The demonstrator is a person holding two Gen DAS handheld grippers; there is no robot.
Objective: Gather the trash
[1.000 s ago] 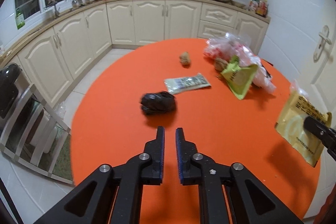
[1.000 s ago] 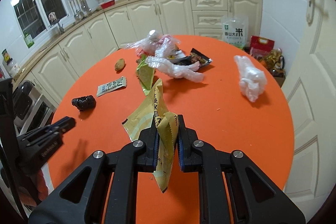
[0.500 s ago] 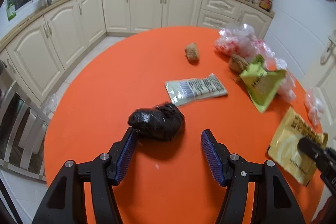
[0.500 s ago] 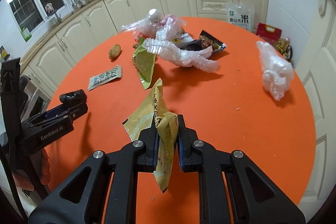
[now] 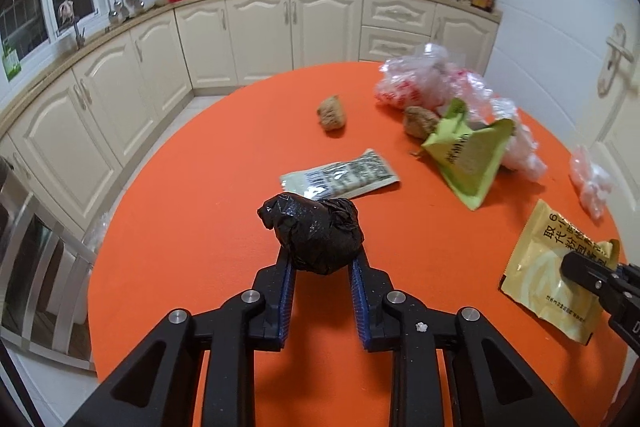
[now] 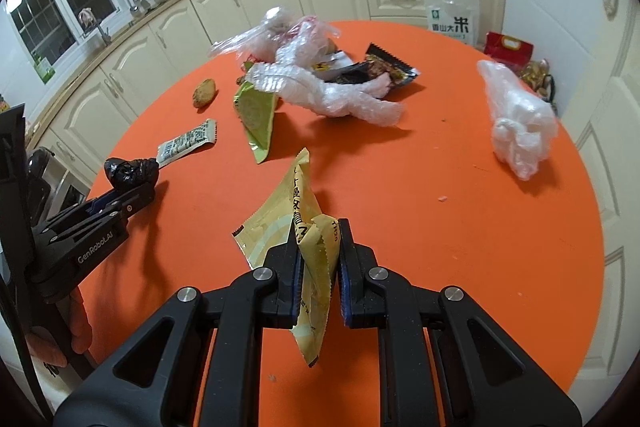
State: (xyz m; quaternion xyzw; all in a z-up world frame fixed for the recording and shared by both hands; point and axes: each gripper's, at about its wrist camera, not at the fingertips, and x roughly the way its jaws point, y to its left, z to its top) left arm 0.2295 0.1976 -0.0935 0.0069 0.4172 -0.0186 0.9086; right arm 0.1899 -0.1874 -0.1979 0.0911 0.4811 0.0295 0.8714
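A crumpled black plastic wad (image 5: pixel 316 235) lies on the round orange table (image 5: pixel 192 195), near its left edge. My left gripper (image 5: pixel 322 261) has its jaws closing on the wad, and both blue pads touch its sides. The right wrist view shows the same wad (image 6: pixel 130 171) at the tip of the left gripper (image 6: pixel 136 193). My right gripper (image 6: pixel 318 243) is shut on a creased yellow packet (image 6: pixel 280 223), which hangs from the jaws just above the table. From the left wrist view, that yellow packet (image 5: pixel 548 259) and the right gripper (image 5: pixel 576 267) sit at the right.
Other litter is spread over the table: a white printed sachet (image 5: pixel 340 177), a green wrapper (image 5: pixel 468 155), two brown lumps (image 5: pixel 332 113), clear plastic bags (image 5: pixel 424 83), a dark snack wrapper (image 6: pixel 388 67) and a white knotted bag (image 6: pixel 520 123). Cream kitchen cabinets (image 5: pixel 260 35) stand beyond the table.
My left gripper opened wide, moved forward around the black wad and closed onto it. My right gripper sank a little, still holding the yellow packet.
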